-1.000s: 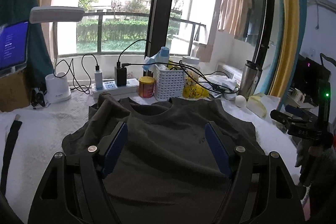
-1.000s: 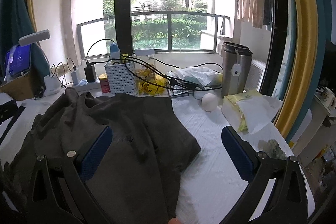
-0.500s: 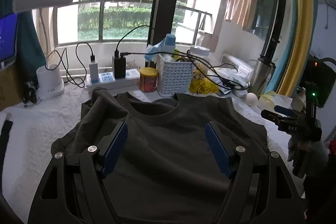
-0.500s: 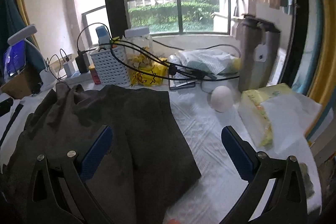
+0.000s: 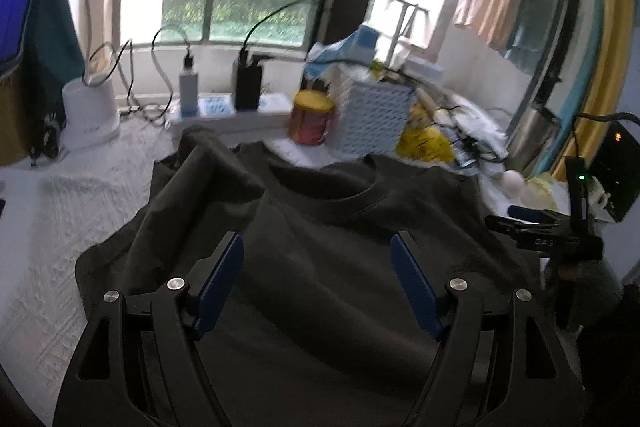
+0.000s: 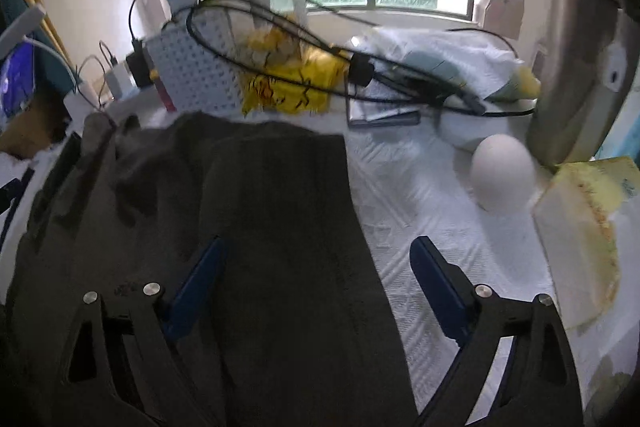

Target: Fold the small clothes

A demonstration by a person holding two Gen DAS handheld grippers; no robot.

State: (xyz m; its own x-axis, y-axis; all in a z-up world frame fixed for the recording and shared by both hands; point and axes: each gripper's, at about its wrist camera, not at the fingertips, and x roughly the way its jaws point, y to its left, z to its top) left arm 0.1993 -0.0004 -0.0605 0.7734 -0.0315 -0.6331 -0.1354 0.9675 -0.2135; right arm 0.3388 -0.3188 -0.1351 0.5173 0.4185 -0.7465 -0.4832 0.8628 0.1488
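At the far left of the white textured table cover [image 5: 80,211] the dark grey short-sleeved T-shirt [image 5: 320,267] lies spread out, its left sleeve bunched and turned up near the white power strip [image 5: 224,111]. The left gripper [image 5: 316,267] hangs over the middle of the shirt below the round collar, its blue-padded fingers [image 5: 218,281] spread wide with only flat cloth beneath them and nothing pinched. Further right, the white perforated plastic basket [image 5: 370,119] and tangled black cables [image 6: 320,67] crowd the back edge. The right gripper [image 6: 316,269] straddles the shirt's right side edge: its jaws are closing but remain wide apart, one finger over the fabric, the other over bare cover, and the pads do not press on the cloth. A white egg-shaped ball [image 6: 502,173] and a yellow tissue pack [image 6: 580,235] sit just beyond.

The step in hand seems to be the approach for a first fold. Next, each gripper likely needs to drop onto an edge and pinch one layer cleanly, with the rumpled left sleeve flattened first
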